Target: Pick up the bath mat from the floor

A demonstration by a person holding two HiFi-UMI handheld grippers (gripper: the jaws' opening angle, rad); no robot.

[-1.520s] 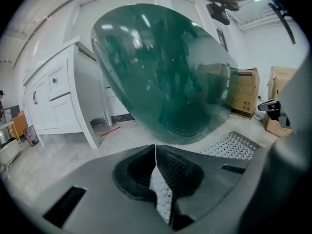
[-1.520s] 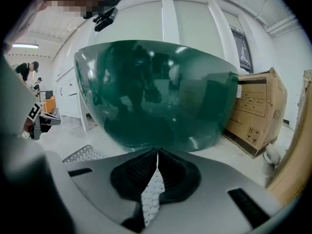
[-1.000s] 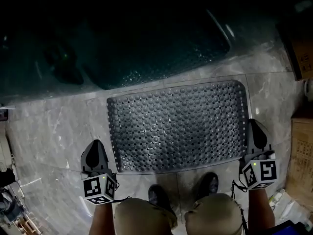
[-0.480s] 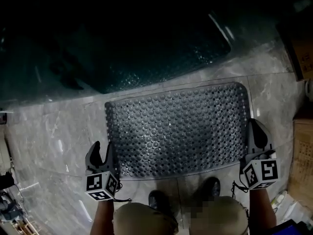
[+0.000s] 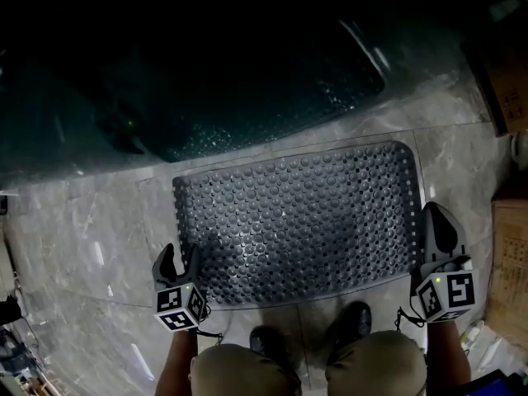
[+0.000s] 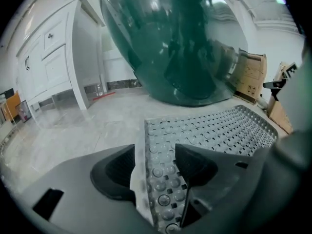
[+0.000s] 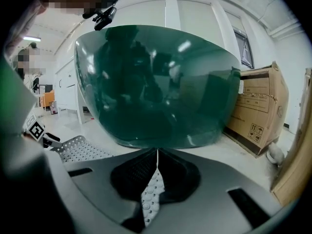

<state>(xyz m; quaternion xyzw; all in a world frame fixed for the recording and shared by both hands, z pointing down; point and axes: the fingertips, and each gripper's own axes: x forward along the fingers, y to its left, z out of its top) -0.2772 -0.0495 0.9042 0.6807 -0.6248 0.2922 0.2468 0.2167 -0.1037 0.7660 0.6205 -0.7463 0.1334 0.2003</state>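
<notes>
The bath mat (image 5: pixel 297 217) lies on the floor (image 5: pixel 82 221) at mid-frame. My right gripper (image 5: pixel 432 214) pinches its right edge; my left gripper (image 5: pixel 178 258) is opening its jaws astride the lower-left corner. I should slide further on, close firmly, then lift both evenly.

Bath mat (image 5: pixel 297 217), clamped in the right gripper (image 5: pixel 432 214): grey rubbery sheet, matt, studded with bumps and holes. Floor (image 5: pixel 91 221) beneath that gripper: polished veined stone, glossy. Tub (image 7: pixel 156 82) ahead of it: smooth, glossy dark green. Box (image 7: pixel 256 108) to its right: matt brown cardboard.
</notes>
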